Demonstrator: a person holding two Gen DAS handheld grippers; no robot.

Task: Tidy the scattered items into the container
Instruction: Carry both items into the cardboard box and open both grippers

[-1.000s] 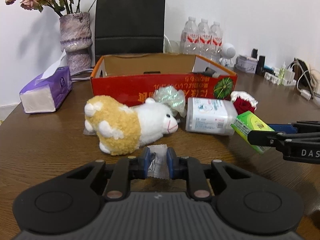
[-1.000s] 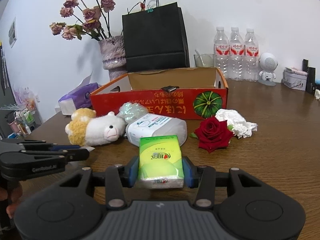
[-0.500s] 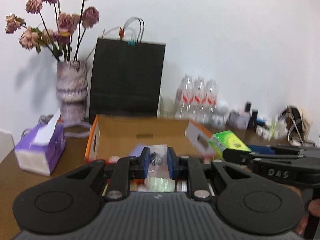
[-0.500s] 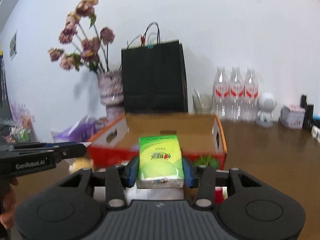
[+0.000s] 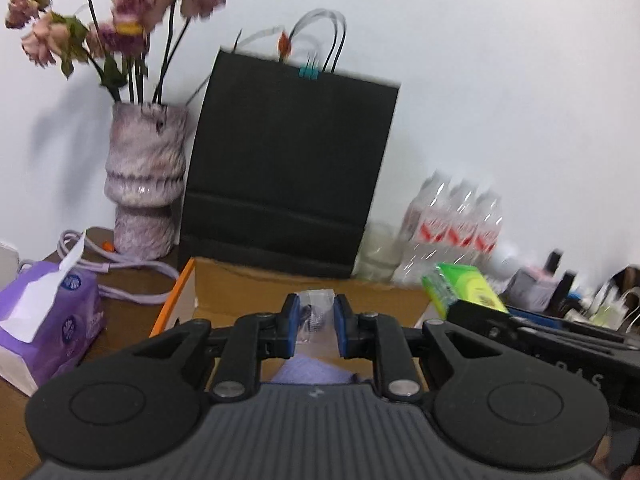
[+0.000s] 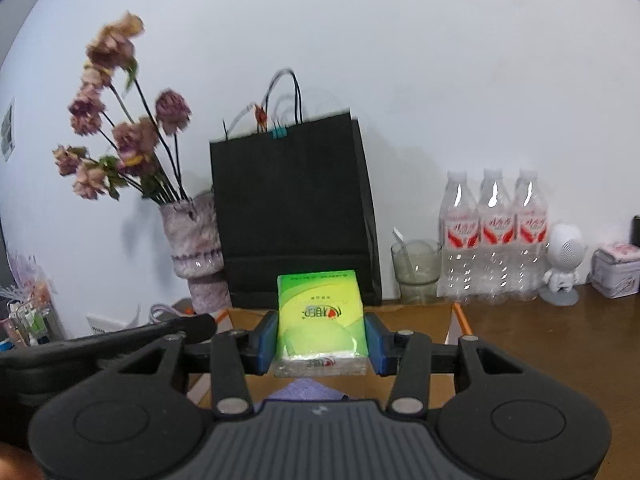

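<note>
Green tissue pack, black bag, purple tissue box, orange-edged carton

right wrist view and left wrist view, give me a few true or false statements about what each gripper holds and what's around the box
1. The right gripper grips a green tissue pack. True.
2. The left gripper is empty. False: it holds a small clear packet.
3. A black paper bag stands behind the cardboard box. True.
4. The vase holds fresh sunflowers. False: dried pinkish flowers.
5. Three water bottles stand right of the bag. True.
</note>
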